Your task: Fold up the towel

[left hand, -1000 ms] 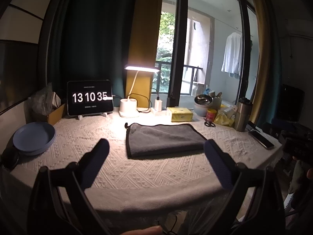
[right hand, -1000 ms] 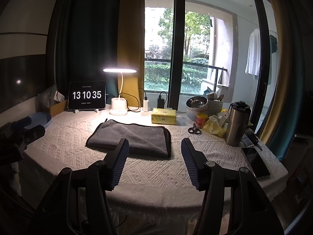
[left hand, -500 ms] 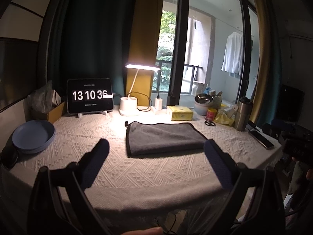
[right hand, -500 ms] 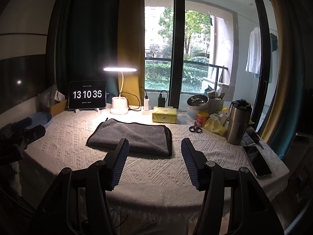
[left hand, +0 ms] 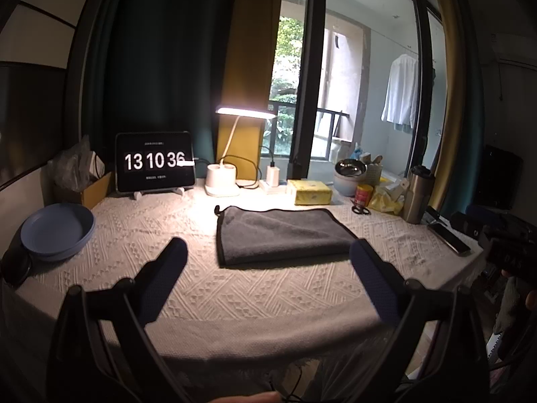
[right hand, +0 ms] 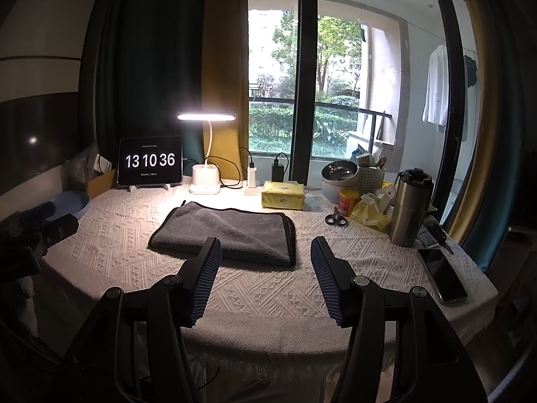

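A dark grey towel [left hand: 278, 235] with black edging lies folded flat in the middle of the table; it also shows in the right wrist view [right hand: 228, 231]. My left gripper [left hand: 268, 252] is open and empty, held above the table's front edge, short of the towel. My right gripper [right hand: 265, 252] is open and empty, just in front of the towel's near right corner. The left gripper shows at the left edge of the right wrist view [right hand: 30, 231].
The table has a white knitted cloth [right hand: 268, 295]. A blue plate [left hand: 57, 231] sits at the left. A clock tablet [right hand: 150, 162], lamp [right hand: 205, 174], tissue pack [right hand: 283, 195], scissors [right hand: 335, 218], steel flask [right hand: 411, 211] and phone [right hand: 441, 275] stand at the back and right.
Both grippers have drawn back slightly from the table and stay open. The towel has not moved. The clock went from 13:10:35 to 13:10:36.
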The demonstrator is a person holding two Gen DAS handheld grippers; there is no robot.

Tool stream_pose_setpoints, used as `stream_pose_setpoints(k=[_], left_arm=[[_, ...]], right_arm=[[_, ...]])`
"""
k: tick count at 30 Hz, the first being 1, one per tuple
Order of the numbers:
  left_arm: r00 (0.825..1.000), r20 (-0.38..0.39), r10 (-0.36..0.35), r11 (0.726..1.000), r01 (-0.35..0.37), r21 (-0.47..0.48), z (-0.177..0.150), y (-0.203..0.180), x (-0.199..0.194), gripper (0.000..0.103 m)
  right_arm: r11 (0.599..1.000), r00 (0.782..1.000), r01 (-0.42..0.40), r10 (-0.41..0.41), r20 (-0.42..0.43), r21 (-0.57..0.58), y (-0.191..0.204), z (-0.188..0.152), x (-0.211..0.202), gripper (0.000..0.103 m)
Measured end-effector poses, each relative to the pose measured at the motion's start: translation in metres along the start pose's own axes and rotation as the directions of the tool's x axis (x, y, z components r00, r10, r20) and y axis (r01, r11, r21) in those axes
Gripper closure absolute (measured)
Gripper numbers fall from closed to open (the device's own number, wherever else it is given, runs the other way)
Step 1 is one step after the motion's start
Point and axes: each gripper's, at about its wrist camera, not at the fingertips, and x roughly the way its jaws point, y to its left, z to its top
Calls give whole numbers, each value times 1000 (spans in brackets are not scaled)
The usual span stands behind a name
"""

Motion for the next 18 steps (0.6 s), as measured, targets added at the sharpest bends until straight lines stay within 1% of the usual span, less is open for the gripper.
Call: stream_pose_setpoints(k=[13, 18], left_arm=[[1000, -7, -4, 1000, 4, 2, -3, -1, 1, 4], [1000, 8, 14, 999, -14, 50, -3, -5, 7, 4]], right_arm=[[1000, 1000, -9, 9, -3, 2, 3, -1, 4, 44], [999, 999, -32, 32, 12, -4, 4, 1, 11, 44]])
